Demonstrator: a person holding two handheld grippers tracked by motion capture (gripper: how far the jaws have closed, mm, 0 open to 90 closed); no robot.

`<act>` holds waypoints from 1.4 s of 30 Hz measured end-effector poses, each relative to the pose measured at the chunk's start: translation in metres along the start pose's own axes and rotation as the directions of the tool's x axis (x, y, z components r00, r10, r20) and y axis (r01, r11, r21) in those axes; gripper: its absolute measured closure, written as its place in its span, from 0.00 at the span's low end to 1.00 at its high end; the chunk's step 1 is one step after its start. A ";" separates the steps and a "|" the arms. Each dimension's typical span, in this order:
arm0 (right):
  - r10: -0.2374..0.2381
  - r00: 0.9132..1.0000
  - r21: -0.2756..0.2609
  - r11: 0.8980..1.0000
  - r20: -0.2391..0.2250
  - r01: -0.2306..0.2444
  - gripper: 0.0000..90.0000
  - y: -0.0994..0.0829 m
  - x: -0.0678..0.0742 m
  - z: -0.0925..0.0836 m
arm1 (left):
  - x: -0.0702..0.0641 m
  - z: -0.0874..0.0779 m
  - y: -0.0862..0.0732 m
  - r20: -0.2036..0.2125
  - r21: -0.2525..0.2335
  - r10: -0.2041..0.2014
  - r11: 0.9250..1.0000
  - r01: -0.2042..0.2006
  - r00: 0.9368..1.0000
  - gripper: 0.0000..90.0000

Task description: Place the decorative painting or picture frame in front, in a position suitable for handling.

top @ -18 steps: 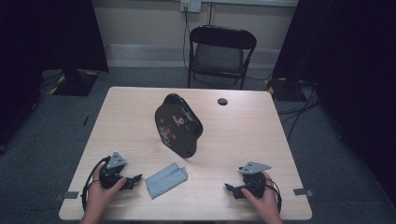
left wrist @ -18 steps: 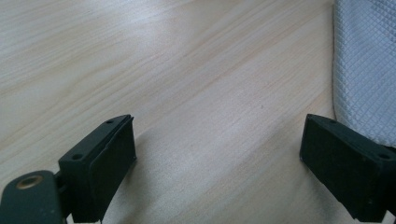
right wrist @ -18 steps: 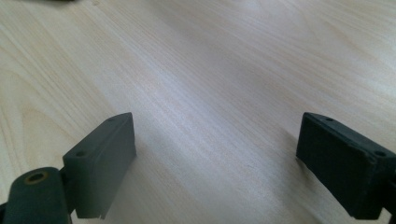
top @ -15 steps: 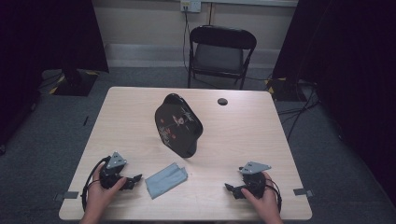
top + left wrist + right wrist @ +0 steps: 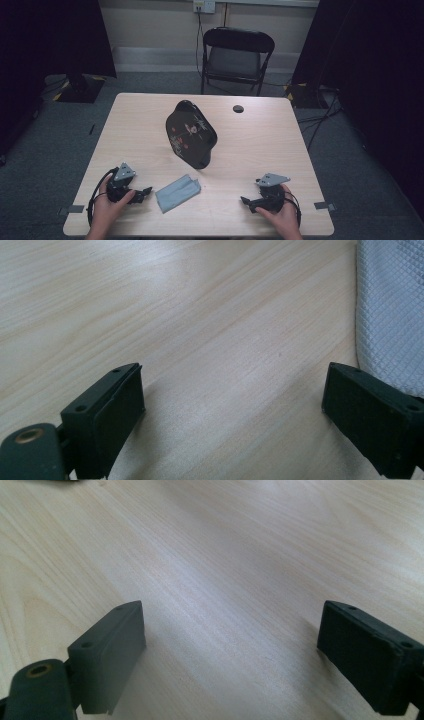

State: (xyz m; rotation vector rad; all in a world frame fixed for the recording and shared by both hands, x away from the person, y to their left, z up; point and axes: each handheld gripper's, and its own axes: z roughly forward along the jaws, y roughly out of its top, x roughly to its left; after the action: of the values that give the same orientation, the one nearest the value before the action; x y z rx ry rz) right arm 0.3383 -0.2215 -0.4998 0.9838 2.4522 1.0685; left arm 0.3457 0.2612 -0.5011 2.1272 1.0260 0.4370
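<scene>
A black tray-like object (image 5: 191, 132) with a red and white pattern lies in the middle of the light wooden table (image 5: 260, 150). A folded grey cloth (image 5: 178, 192) lies in front of it, near the table's front edge. My left gripper (image 5: 145, 191) rests low on the table just left of the cloth, jaws wide open and empty; in the left gripper view the cloth (image 5: 390, 315) lies by the right jaw. My right gripper (image 5: 245, 201) rests at the front right, open over bare wood (image 5: 225, 580), pointing left.
A small black round object (image 5: 238, 108) sits near the table's far edge. A black folding chair (image 5: 235, 57) stands behind the table. Dark curtains hang at both sides, and cables run along the floor at the right.
</scene>
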 end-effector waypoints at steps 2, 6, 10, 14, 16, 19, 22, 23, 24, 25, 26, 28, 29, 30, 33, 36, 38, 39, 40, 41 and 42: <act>0.003 1.000 0.001 1.000 0.001 -0.003 0.13 0.000 0.000 0.000 | 0.000 0.000 0.000 0.000 0.000 0.000 1.000 0.000 1.000 0.11; 0.037 0.999 0.000 0.999 0.009 -0.037 0.16 0.002 -0.001 0.000 | 0.000 0.000 0.000 0.001 0.000 0.000 1.000 0.000 1.000 0.11; 0.017 1.000 0.039 0.999 0.012 -0.018 0.16 0.008 0.001 0.002 | 0.000 0.000 0.000 0.002 0.000 0.000 1.000 0.000 1.000 0.10; 0.039 0.999 0.028 0.999 -0.008 -0.039 0.17 0.015 0.002 0.002 | 0.000 0.000 0.000 0.003 0.000 0.001 1.000 -0.001 1.000 0.10; 0.044 0.999 0.026 0.999 -0.018 -0.044 0.17 0.019 0.002 0.002 | 0.000 0.000 0.000 0.003 0.000 0.001 1.000 -0.001 1.000 0.10; 0.033 0.999 0.026 0.999 -0.021 -0.033 0.17 0.027 0.002 0.001 | 0.000 0.000 0.000 0.003 0.000 0.001 1.000 -0.001 1.000 0.10; 0.017 1.000 0.026 1.000 -0.021 -0.016 0.18 0.037 0.002 -0.001 | 0.000 0.000 0.000 0.003 0.000 0.001 1.000 -0.001 1.000 0.10; 0.016 1.000 0.026 1.000 -0.025 -0.015 0.18 0.040 0.002 -0.001 | 0.000 0.000 0.000 0.003 0.000 0.001 1.000 -0.001 1.000 0.10; 0.015 0.999 0.027 1.000 -0.029 -0.014 0.18 0.042 0.002 -0.001 | 0.000 0.000 0.000 0.003 0.000 0.001 1.000 -0.001 1.000 0.10; 0.015 0.999 0.027 1.000 -0.029 -0.014 0.18 0.042 0.002 -0.001 | 0.000 0.000 0.000 0.003 0.000 0.001 1.000 -0.001 1.000 0.10; 0.011 0.999 0.029 1.000 -0.040 -0.010 0.19 0.046 0.002 0.000 | 0.000 0.000 0.000 0.004 -0.001 0.001 1.000 -0.001 1.000 0.10; 0.012 0.999 0.033 0.999 -0.043 -0.011 0.19 0.049 0.001 0.000 | 0.000 0.000 0.000 0.003 0.000 0.002 1.000 -0.002 1.000 0.10; 0.013 0.999 0.025 1.000 -0.044 -0.012 0.19 0.051 0.001 0.000 | 0.000 0.000 0.000 0.005 0.001 0.002 1.000 -0.002 1.000 0.10; 0.020 0.999 0.019 1.000 -0.050 -0.019 0.19 0.053 0.000 -0.001 | 0.000 0.000 0.000 0.003 0.000 0.002 1.000 -0.002 1.000 0.10; 0.028 0.998 0.010 1.000 -0.056 -0.027 0.20 0.058 -0.001 -0.002 | 0.000 0.000 0.000 0.004 0.000 0.002 1.000 -0.002 1.000 0.10; 0.002 0.999 0.002 1.000 -0.054 -0.002 0.20 0.069 0.000 -0.003 | 0.000 0.000 0.000 0.004 -0.001 0.001 1.000 -0.001 1.000 0.10; -0.014 0.998 0.011 1.000 -0.057 0.014 0.20 0.074 0.003 -0.001 | 0.000 0.000 0.000 0.004 -0.001 0.002 1.000 -0.002 1.000 0.10; -0.018 0.998 0.013 1.000 -0.060 0.019 0.20 0.077 0.004 -0.001 | 0.000 0.000 0.000 0.004 -0.001 0.001 1.000 -0.001 1.000 0.10; -0.027 0.998 0.014 1.000 -0.065 0.028 0.20 0.080 0.005 0.000 | 0.000 0.000 0.000 0.004 -0.001 0.001 1.000 -0.001 1.000 0.10; -0.030 0.997 0.015 0.999 -0.072 0.031 0.20 0.083 0.006 0.001 | 0.000 0.000 0.000 0.004 -0.001 0.001 1.000 -0.001 1.000 0.10; -0.031 0.997 0.011 0.999 -0.075 0.032 0.20 0.086 0.007 0.001 | 0.000 0.000 0.000 0.004 -0.001 0.002 1.000 -0.002 1.000 0.10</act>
State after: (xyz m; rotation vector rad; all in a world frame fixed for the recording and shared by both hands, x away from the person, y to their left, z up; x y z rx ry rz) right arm 0.3747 -0.1737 -0.4373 0.9211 2.5286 1.1002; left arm 0.3460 0.2610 -0.5013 2.1280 1.0218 0.4341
